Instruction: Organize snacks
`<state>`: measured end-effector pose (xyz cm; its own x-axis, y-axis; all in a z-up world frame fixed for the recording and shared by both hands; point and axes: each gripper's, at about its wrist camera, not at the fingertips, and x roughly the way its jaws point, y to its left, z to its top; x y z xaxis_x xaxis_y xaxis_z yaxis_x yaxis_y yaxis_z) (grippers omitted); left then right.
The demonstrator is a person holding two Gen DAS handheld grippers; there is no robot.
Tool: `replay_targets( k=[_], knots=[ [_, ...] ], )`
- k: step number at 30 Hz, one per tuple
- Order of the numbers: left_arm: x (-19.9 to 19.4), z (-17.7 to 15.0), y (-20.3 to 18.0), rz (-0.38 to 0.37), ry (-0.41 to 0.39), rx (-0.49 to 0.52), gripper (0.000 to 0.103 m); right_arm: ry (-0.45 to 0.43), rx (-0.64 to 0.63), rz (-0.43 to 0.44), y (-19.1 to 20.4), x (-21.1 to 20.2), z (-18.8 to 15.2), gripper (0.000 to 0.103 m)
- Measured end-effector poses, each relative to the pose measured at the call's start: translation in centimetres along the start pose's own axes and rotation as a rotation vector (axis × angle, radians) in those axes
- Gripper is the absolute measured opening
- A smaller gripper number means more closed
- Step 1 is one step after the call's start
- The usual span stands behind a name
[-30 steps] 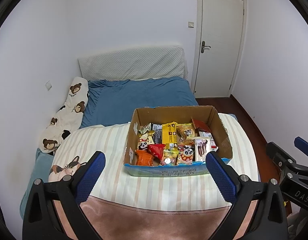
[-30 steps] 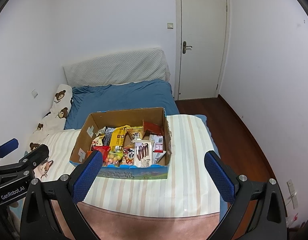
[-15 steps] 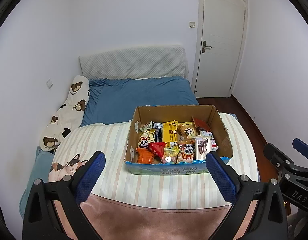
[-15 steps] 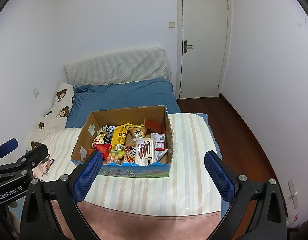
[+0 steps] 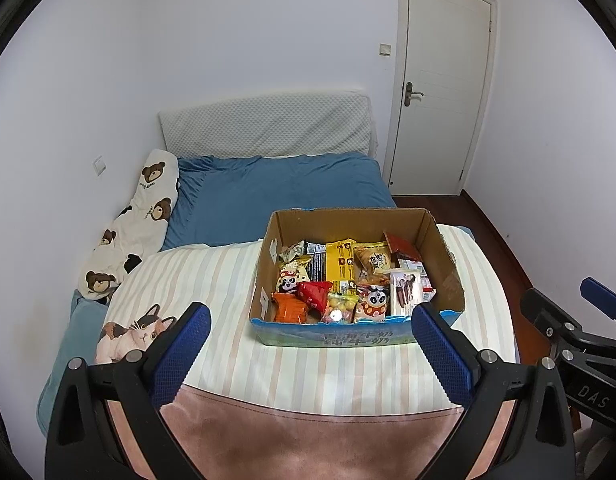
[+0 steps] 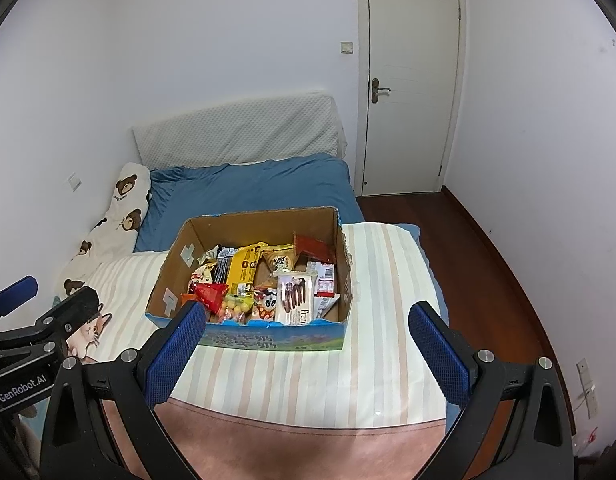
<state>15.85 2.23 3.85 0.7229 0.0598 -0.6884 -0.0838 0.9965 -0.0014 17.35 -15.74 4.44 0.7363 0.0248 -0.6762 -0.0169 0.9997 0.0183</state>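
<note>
An open cardboard box [image 5: 350, 220] with a blue printed front stands on the striped blanket [image 5: 212, 280] on the bed. It holds several snack packs: a yellow pack [image 5: 340, 266], a red pack [image 5: 314, 292], panda packs [image 5: 374, 302] and a white chocolate-biscuit pack [image 5: 404, 292]. The box also shows in the right wrist view [image 6: 264, 220]. My left gripper [image 5: 310, 346] is open and empty, in front of the box. My right gripper [image 6: 308, 344] is open and empty, also in front of it.
A blue sheet [image 5: 276, 192] and a grey headboard cushion [image 5: 268, 124] lie behind the box. A bear-print pillow [image 5: 136, 216] lies at the left wall. A closed white door [image 5: 440, 80] and wood floor [image 6: 480, 256] are at the right. A pink blanket edge [image 5: 308, 440] is nearest.
Both grippers have drawn back and risen slightly; the box sits a little farther off. Jaws stay open.
</note>
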Motion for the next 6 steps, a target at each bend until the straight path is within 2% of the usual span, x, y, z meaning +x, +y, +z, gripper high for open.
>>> replay_targets(
  k=[6],
  knots=[
    [-0.02,-0.04,-0.01,0.0,0.001,-0.002,0.103,0.004,-0.005,0.007,0.18,0.23,-0.19,0.103]
  ],
)
